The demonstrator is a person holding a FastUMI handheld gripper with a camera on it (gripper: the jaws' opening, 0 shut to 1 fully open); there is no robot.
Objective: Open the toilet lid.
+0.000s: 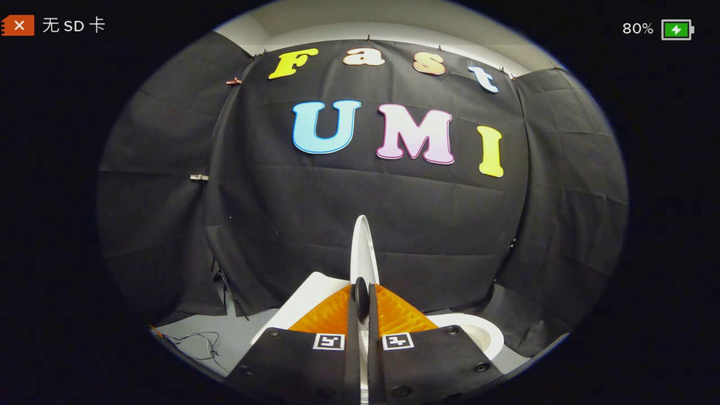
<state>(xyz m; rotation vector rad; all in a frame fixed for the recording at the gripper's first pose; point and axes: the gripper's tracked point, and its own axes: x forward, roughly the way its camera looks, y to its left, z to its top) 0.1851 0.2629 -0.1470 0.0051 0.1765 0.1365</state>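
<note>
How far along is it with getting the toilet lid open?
Mostly done: the thin white plastic toilet lid stands edge-on, raised nearly upright between the fingers, and the open white toilet bowl rim shows beside them. In hand: the gripper is shut on the lid's edge. Left: probably tipping it fully back and letting go; its hinge end is hidden.

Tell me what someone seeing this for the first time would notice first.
The white toilet lid stands out, seen edge-on and rising upright just ahead of the gripper, whose jaws are pinched shut on its thin edge. Beyond the jaws to the right, the open toilet bowl rim shows white against the black cloth wall. A thin cable lies on the grey floor to the left.
</note>
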